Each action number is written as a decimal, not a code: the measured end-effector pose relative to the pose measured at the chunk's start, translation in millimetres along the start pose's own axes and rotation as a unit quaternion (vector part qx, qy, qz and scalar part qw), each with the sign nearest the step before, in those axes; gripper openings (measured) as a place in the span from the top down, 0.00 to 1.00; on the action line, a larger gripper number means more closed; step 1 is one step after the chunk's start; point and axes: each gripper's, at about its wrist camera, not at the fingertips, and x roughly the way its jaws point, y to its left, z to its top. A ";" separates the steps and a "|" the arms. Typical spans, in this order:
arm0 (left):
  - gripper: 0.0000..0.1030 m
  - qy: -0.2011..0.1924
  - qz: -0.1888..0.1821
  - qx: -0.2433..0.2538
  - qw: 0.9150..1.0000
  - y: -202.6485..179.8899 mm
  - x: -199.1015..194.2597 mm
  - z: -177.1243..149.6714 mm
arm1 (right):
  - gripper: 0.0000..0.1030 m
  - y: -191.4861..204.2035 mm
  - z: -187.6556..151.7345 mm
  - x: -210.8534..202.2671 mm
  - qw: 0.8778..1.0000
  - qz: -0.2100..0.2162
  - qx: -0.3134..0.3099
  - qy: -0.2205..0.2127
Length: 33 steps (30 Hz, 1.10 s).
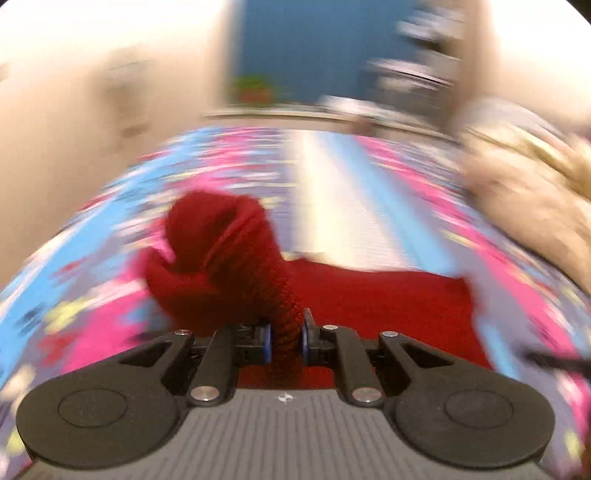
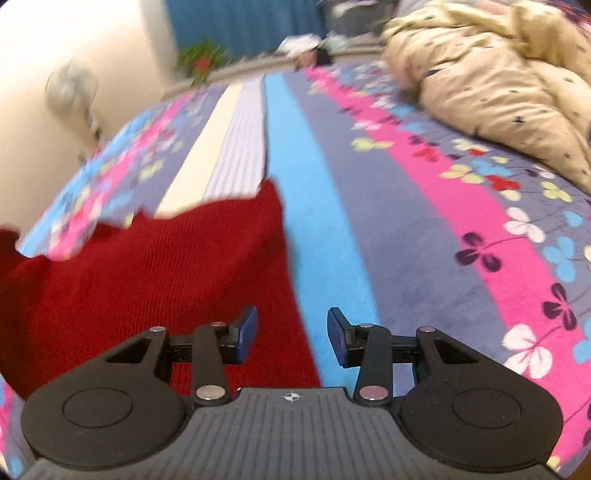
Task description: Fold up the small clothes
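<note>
1. Red knitted garment [image 1: 388,299] lying spread on bedsheet [image 2: 424,206], mostly flat ahead of both grippers; one ribbed part, probably a sleeve [image 1: 221,251], bunched and lifted off the sheet.
2. Left gripper [image 1: 287,339] clenched on that ribbed strand, blue pads pressing it from both sides, fabric trailing forward and up from the jaws.
3. Right gripper [image 2: 291,338] spread apart, holding nothing, hovering over the garment's right edge where red knit meets the blue stripe.
4. Likely trouble: thin pinch on a thick rib could slip out under a fast swing, judging by the heavy blur in the left view; sleeve could land twisted or rolled instead of flat.
5. Further risk: nothing pins the body down, so pulling the sleeve could drag the whole garment and wrinkle it.
6. Surface beyond: soft sheet with pink, blue, white and grey stripes and a clover print, liable to give and ruck up under the garment.
7. Farther out, right of the grippers: cream duvet [image 2: 491,70] heaped up. Ahead: pale wall, blue curtain [image 2: 236,22], green plant [image 2: 201,61], an indistinct fan-like object at left.
</note>
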 end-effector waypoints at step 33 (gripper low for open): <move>0.38 0.142 -0.054 0.019 0.988 93.5 35.3 -33.1 | 0.39 76.2 -18.9 36.4 0.991 0.116 -0.056 0.031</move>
